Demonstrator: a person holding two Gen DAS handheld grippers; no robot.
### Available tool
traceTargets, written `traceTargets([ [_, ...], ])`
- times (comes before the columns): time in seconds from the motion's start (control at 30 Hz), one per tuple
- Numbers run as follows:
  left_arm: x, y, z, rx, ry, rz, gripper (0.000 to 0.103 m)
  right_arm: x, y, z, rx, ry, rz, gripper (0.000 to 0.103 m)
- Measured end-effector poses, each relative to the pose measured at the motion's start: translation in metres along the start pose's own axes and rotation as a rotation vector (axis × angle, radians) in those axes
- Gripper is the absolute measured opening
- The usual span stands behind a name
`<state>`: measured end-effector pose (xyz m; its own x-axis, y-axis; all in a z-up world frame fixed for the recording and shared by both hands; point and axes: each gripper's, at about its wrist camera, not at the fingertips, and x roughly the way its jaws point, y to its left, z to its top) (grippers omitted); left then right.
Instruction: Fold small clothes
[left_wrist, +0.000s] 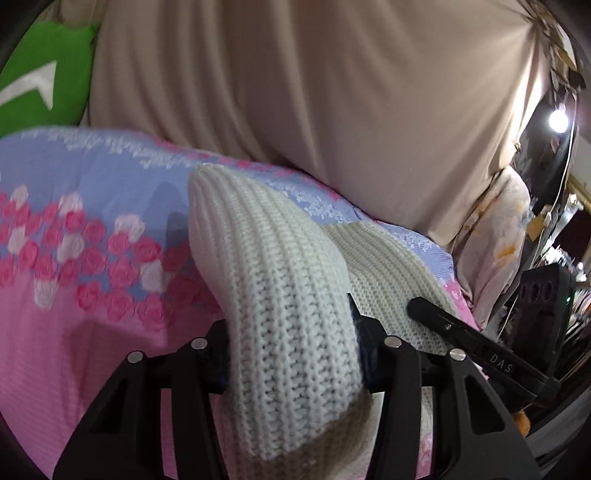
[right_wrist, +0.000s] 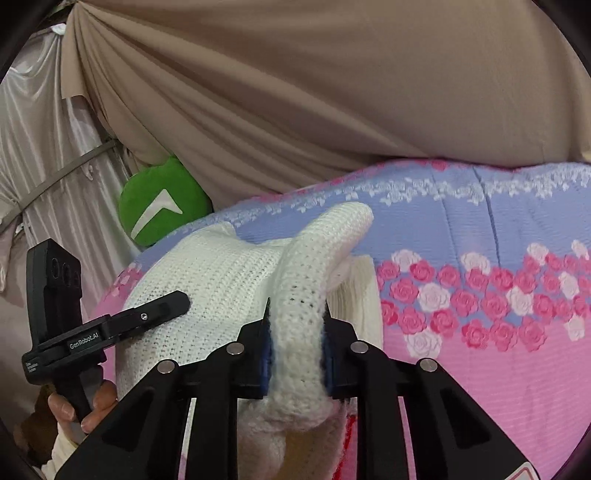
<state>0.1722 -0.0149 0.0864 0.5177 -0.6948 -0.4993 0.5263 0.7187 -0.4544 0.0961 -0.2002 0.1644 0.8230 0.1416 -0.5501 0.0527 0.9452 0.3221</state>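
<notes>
Each claw grips a fold of the white knit garment: left claw, right claw, bedspread beneath.

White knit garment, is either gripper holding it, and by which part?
Both hold the white knit garment: the left gripper and the right gripper each pinch a bunched fold of it.

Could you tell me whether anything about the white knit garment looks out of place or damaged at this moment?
Nothing stands out. The white knit garment lies on the floral bedspread, bunched only where the left claw and right claw pinch it.
</notes>
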Motion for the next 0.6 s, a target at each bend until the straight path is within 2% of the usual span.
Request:
traceTargets([
  [0.03,0.004,-0.001,-0.001,0.008,0.01,0.018,0.048,0.008,-0.005,-0.002,-0.003,0.033,-0.007,0.025],
  [0.1,0.017,0.008,-0.008,-0.008,0.056,0.075,0.048,0.025,-0.017,-0.013,0.011,0.086,-0.077,0.03],
  [0.13,0.021,0.017,-0.015,-0.026,0.078,0.118,0.049,0.035,-0.023,-0.021,0.02,0.118,-0.12,0.038],
  [0.17,0.022,0.026,-0.021,-0.046,0.089,0.139,0.049,0.043,-0.031,-0.03,0.037,0.144,-0.139,0.053],
  [0.23,0.019,0.045,-0.031,-0.112,0.108,0.12,0.053,0.048,-0.045,-0.041,0.101,0.147,-0.1,0.072],
  [0.3,0.016,0.057,-0.036,-0.165,0.115,0.087,0.056,0.055,-0.051,-0.045,0.165,0.186,-0.024,0.073],
  [0.37,0.015,0.061,-0.038,-0.182,0.12,0.087,0.062,0.065,-0.051,-0.046,0.193,0.229,0.043,0.073],
  [0.4,0.016,0.063,-0.038,-0.19,0.123,0.093,0.07,0.07,-0.05,-0.046,0.196,0.248,0.071,0.073],
  [0.43,0.019,0.065,-0.039,-0.203,0.128,0.097,0.078,0.075,-0.049,-0.047,0.198,0.252,0.088,0.075],
  [0.5,0.025,0.074,-0.042,-0.244,0.144,0.065,0.08,0.079,-0.043,-0.046,0.172,0.255,0.092,0.073],
  [0.53,0.024,0.075,-0.042,-0.255,0.137,0.053,0.08,0.081,-0.041,-0.044,0.171,0.26,0.108,0.06],
  [0.57,0.025,0.074,-0.041,-0.256,0.142,0.046,0.076,0.081,-0.04,-0.042,0.181,0.259,0.131,0.053],
  [0.6,0.024,0.073,-0.04,-0.261,0.143,0.009,0.059,0.078,-0.038,-0.038,0.173,0.247,0.13,0.044],
])
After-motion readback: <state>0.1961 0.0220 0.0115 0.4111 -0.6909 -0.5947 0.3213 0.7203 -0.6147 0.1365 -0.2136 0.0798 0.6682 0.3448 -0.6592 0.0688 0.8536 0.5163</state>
